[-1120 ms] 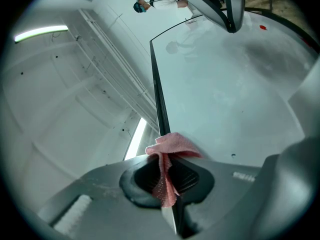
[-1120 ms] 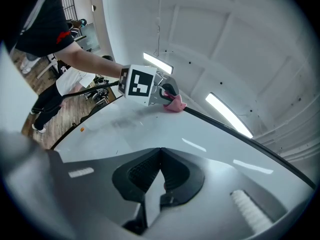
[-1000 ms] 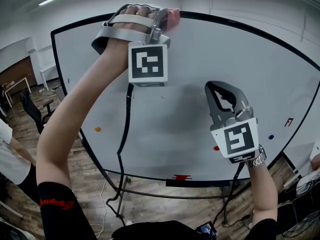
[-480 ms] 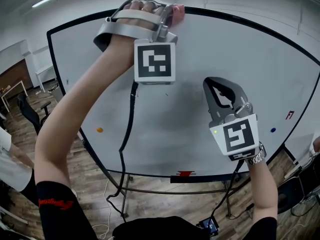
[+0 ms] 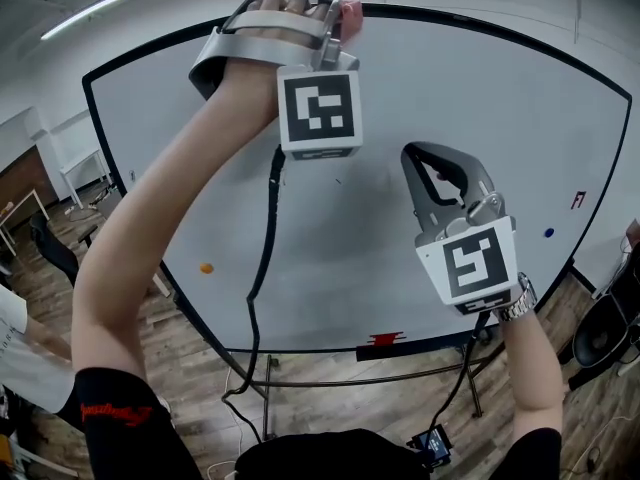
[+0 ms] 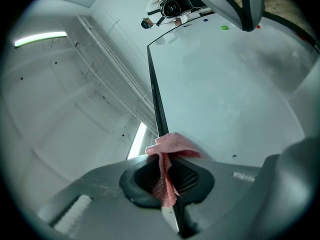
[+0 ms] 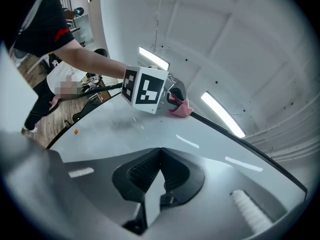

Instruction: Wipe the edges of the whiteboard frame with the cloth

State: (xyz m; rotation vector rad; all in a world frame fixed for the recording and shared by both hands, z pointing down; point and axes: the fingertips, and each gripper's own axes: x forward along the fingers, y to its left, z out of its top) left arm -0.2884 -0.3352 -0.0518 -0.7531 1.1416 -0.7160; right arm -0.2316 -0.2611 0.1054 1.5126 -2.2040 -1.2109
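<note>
The whiteboard [image 5: 480, 118] has a thin black frame [image 5: 480, 23]. My left gripper [image 5: 335, 23] is raised to the frame's top edge and is shut on a pink cloth [image 5: 349, 15]. In the left gripper view the cloth [image 6: 167, 154] bunches out of the closed jaws and lies over the black frame [image 6: 156, 104]. My right gripper [image 5: 420, 158] hovers lower down in front of the board's middle right, shut with nothing in it. The right gripper view shows its jaws [image 7: 161, 171] together, with the cloth [image 7: 181, 109] on the frame [image 7: 225, 129] beyond.
An orange magnet [image 5: 206, 267], a blue magnet [image 5: 548, 233] and small red marks [image 5: 388, 339] sit on the board. A black cable [image 5: 262, 268] hangs from the left gripper. The board's metal stand [image 5: 350, 380] rests on a wood floor. A person [image 5: 20, 348] stands at the left.
The left gripper and its cloth have slid a little to the right along the top frame edge. The right gripper has stayed about where it was.
</note>
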